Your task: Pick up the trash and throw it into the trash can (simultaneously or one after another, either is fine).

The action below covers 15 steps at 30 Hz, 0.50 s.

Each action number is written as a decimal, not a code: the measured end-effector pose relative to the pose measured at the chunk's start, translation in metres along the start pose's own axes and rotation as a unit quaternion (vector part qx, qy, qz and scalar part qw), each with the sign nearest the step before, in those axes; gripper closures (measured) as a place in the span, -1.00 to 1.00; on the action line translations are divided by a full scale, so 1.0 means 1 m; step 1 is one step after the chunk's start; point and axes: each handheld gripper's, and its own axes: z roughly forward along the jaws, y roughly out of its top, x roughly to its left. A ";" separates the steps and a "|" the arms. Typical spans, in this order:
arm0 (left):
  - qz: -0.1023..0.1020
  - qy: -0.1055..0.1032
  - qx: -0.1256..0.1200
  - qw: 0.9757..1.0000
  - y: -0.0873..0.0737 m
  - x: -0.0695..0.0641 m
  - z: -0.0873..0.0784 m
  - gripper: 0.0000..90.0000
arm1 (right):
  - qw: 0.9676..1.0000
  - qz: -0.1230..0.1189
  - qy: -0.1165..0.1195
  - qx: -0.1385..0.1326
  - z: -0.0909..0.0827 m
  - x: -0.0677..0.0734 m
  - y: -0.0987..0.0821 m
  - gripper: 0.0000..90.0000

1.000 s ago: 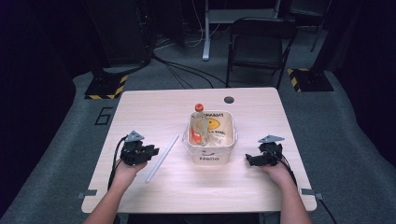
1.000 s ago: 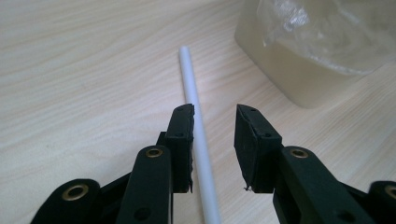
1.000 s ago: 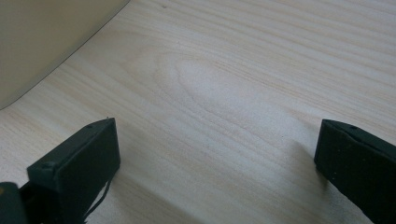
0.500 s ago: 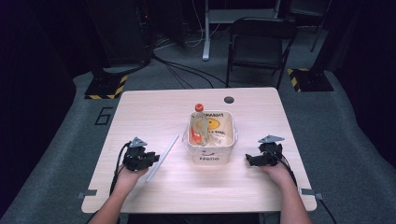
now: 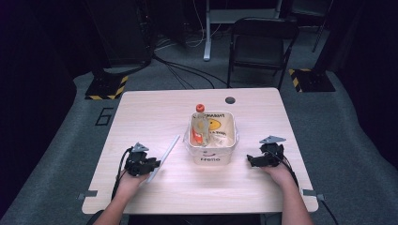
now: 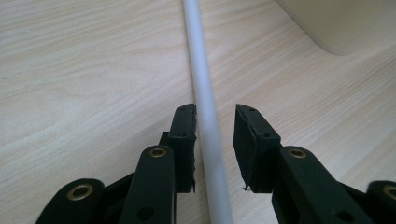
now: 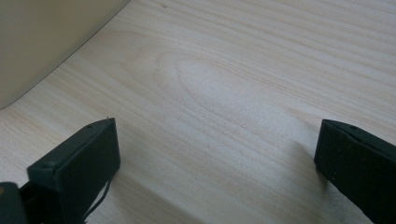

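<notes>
high view: my left gripper (image 5: 151, 165) sits at the near end of the white rod (image 5: 165, 151), left of the tub (image 5: 213, 153). left gripper view: jaws straddle the rod (image 6: 205, 112), a gap on one side, not clamped. right gripper view: jaws spread wide over bare table (image 7: 243, 84).

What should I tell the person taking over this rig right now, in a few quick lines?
Left gripper: open, jaws either side of the white rod, which lies flat on the table; one jaw close to or touching it, not clamped.
Right gripper: open, holding nothing, low over bare table right of the tub.
The tub holds a bottle with a red cap.
Done: left gripper lined up on the rod.
Left: close, lift the rod.
</notes>
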 end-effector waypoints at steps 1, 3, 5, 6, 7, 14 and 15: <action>-0.002 -0.002 0.003 1.000 -0.001 0.000 0.001 0.54 | 1.000 0.000 0.000 0.000 0.000 0.000 0.000 -1.00; -0.002 -0.002 0.006 1.000 -0.002 0.000 0.002 0.55 | 1.000 0.000 0.000 0.000 0.000 0.000 0.000 -1.00; -0.007 -0.002 0.006 1.000 -0.003 0.000 0.003 0.56 | 1.000 0.000 0.000 0.000 0.000 0.000 0.000 -1.00; -0.006 -0.003 0.009 1.000 -0.004 0.000 0.004 0.57 | 1.000 0.000 0.000 0.000 0.000 0.000 0.000 -1.00; -0.008 -0.002 0.010 1.000 -0.004 -0.001 0.005 0.58 | 1.000 0.000 0.000 0.000 0.000 0.000 0.000 -1.00; -0.007 0.001 0.021 1.000 -0.007 0.001 0.007 0.62 | 1.000 0.000 0.000 0.000 0.000 0.000 0.000 -1.00; -0.013 0.002 0.019 1.000 -0.008 0.000 0.008 0.62 | 1.000 0.001 0.000 0.000 0.000 0.000 0.000 -1.00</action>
